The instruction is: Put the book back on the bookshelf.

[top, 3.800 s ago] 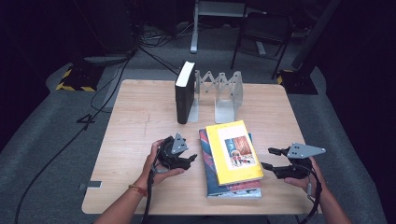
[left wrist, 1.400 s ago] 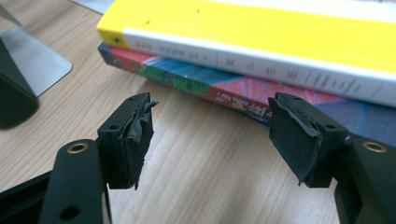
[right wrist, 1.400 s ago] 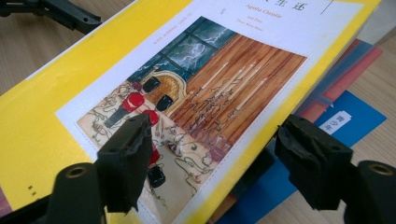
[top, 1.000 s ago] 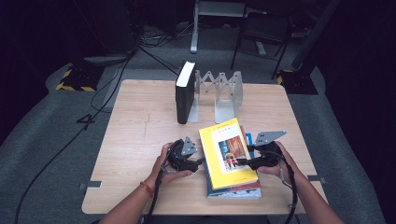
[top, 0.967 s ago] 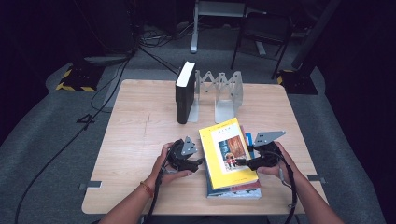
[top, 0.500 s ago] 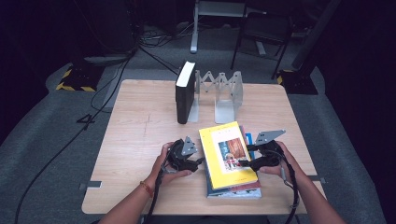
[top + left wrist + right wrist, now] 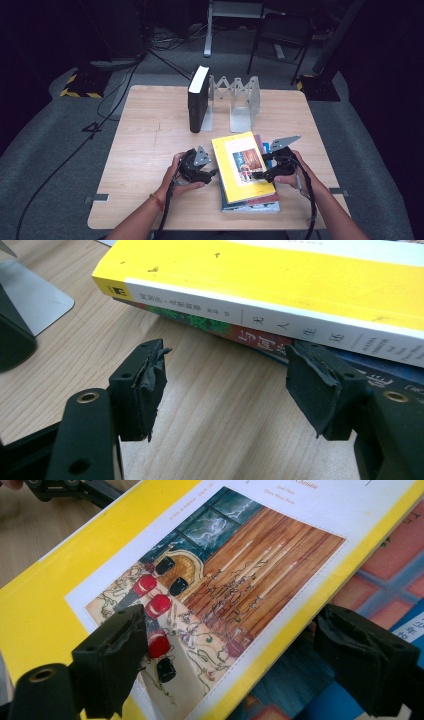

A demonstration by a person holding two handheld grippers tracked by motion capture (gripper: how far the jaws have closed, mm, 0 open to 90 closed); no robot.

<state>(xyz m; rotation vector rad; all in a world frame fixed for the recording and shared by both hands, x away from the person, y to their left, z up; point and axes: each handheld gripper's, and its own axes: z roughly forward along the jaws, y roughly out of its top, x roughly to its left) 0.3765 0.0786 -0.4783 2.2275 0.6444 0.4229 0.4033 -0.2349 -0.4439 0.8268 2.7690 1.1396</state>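
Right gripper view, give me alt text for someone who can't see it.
The right gripper hangs with its fingers open over a yellow book, just above the edge of its cover, pressing on nothing. The cover shows a picture of red and black figures; the book lies on other books.

Beneath the yellow book (image 7: 242, 166), the lower books (image 7: 260, 204) are mostly covered; the spine lettering on the yellow book is too small to read from above.

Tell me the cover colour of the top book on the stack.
Yellow cover framing a white panel with a picture; clearest in the right gripper view.
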